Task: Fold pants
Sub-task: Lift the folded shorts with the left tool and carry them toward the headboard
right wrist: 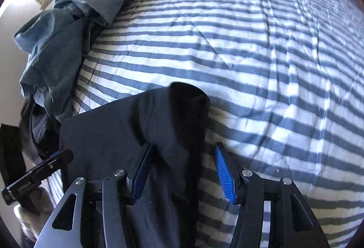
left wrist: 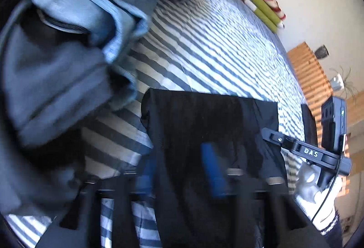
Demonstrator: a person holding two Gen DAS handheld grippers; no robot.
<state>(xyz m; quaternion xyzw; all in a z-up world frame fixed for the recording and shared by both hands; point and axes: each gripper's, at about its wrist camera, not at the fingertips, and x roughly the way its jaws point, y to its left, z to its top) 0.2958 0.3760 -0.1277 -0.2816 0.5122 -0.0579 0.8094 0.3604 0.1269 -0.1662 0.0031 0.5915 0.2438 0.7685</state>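
Right now the dark navy pants of thin woven cloth (right wrist: 127,134) lie on the blue-and-white striped bed cover (right wrist: 261,65), at its near edge, directly under both tools. Seen from the right wrist, the right gripper (right wrist: 182,170) has its blue ribbed pads spread wide, and a raised fold of the dark cloth runs up between them along the fingers' own line, toward the middle of the bed; the left pad touches the cloth, the right pad stands off it over bare stripes. From the left wrist, the left gripper (left wrist: 179,170) is blurred and draped in the same pants (left wrist: 209,125), so I cannot tell how its jaws stand. Both tools are close; the right one looks better placed to pinch. A crumpled heap of light blue denim garments (left wrist: 68,20) sits just left of the pants. No container is in view.
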